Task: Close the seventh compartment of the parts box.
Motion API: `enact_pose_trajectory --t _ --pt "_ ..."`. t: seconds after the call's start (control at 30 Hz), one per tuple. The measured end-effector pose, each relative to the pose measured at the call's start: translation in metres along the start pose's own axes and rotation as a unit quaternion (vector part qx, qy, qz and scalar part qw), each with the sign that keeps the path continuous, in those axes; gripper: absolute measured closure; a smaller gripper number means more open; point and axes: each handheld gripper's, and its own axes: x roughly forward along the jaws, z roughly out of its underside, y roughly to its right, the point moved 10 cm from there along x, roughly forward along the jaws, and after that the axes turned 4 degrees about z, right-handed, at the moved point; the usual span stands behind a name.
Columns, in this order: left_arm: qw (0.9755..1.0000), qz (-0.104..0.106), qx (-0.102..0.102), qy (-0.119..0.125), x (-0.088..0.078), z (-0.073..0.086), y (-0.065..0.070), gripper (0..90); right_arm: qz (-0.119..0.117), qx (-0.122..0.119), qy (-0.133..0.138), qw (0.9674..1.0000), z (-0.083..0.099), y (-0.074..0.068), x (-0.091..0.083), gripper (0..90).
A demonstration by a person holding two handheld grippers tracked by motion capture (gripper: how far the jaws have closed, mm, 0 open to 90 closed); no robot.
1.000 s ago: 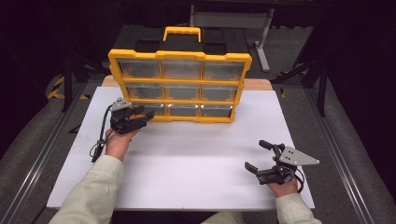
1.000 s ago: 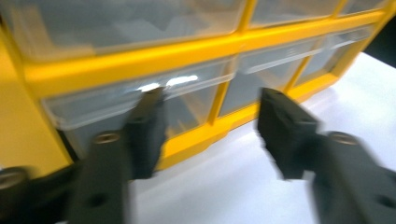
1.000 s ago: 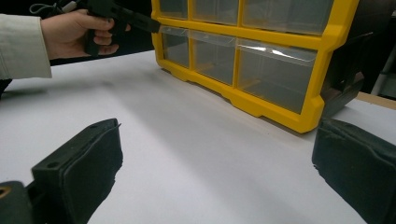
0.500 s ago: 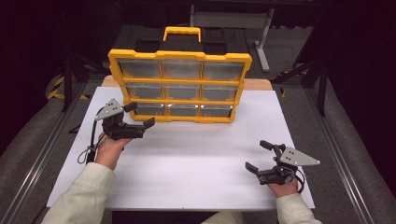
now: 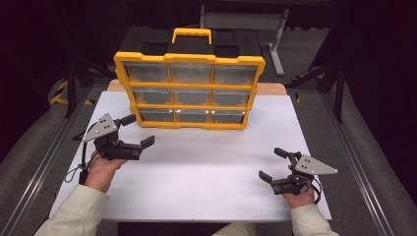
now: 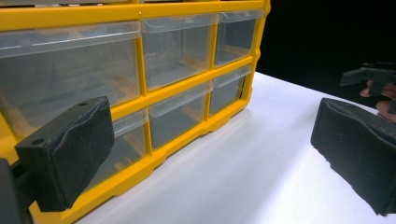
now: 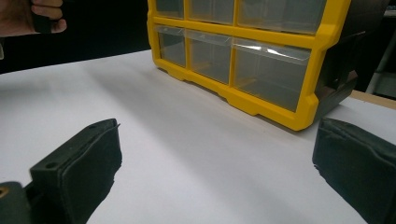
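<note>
both grippers, left gripper [image 5: 139, 132] and right gripper [image 5: 275, 164], gape empty near the organizer [image 5: 189, 91].

The person wears a pale cream, long-sleeved garment; both sleeves [image 5: 74, 209] end in plain cuffs at the wrists. Each hand carries a black two-jaw tool. The left gripper [image 5: 137, 132] has a chunky black body topped by a grey three-cornered plate [image 5: 101, 127] dotted with small dark holes, and a thin black cable [image 5: 81, 162] loops from it on its left side. The right gripper [image 5: 275, 165] is the same build, with its own grey triangular plate [image 5: 314, 165] and a dark cable by the wrist. Seen close in the gripper views, the pads [image 6: 70, 149] are thick black foam blocks with rough, slightly frayed edges, backed by hard black plastic with small round screw holes.
</note>
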Motion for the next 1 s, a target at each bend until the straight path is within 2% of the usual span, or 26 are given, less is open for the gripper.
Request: enact_pose_trajectory --t 0.2,0.43,0.53,0.77,1.0 --pt "0.9999 0.0 0.003 -0.011 -0.012 0.01 0.0 0.0 0.003 -0.004 0.002 1.0 -0.002 0.001 -0.002 0.7" --pt "1.0 -0.001 -0.007 -0.004 -0.028 0.02 0.001 0.0 0.001 -0.007 0.0 1.0 -0.002 0.0 -0.002 0.5" --pt "1.0 -0.005 -0.003 -0.006 -0.035 0.025 0.0 0.0 0.002 -0.007 0.001 1.0 -0.003 0.0 -0.002 0.4" --pt "1.0 0.003 0.003 -0.009 -0.051 0.037 0.004 0.0 0.002 -0.006 0.0 1.0 -0.002 0.001 -0.003 0.3" --pt "0.9999 -0.006 -0.007 -0.005 -0.06 0.053 0.001 0.0 0.003 -0.006 -0.001 1.0 -0.002 0.001 -0.003 0.2"
